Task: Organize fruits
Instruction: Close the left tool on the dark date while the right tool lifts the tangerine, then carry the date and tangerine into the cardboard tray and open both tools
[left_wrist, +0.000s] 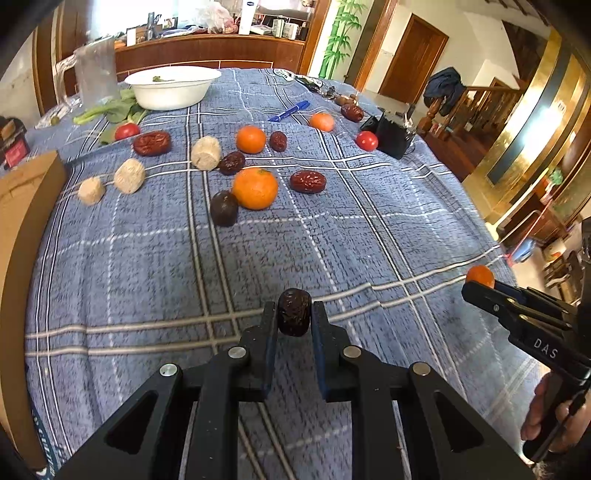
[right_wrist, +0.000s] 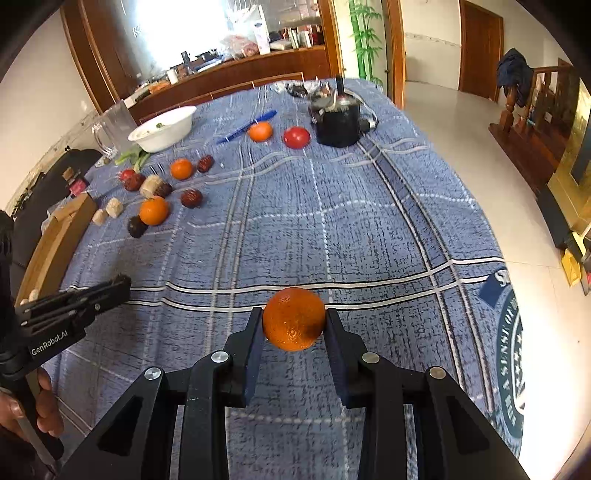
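Note:
My left gripper (left_wrist: 294, 308) is shut on a dark red date (left_wrist: 294, 312), held just above the blue plaid tablecloth (left_wrist: 332, 240). My right gripper (right_wrist: 294, 315) is shut on a small orange (right_wrist: 294, 319); it also shows at the right of the left wrist view (left_wrist: 480, 276). More fruit lies far across the cloth: oranges (left_wrist: 255, 187), (left_wrist: 250, 139), (left_wrist: 321, 121), red dates (left_wrist: 307, 181), (left_wrist: 151, 143), tomatoes (left_wrist: 366, 140), (left_wrist: 127, 130) and beige rolls (left_wrist: 206, 153).
A white bowl (left_wrist: 173, 88), a clear jug (left_wrist: 92, 70) and greens (left_wrist: 110, 110) stand at the far left. A blue pen (left_wrist: 289, 110) and a black device (left_wrist: 393, 134) lie at the back. A cardboard box (left_wrist: 26, 206) borders the left edge.

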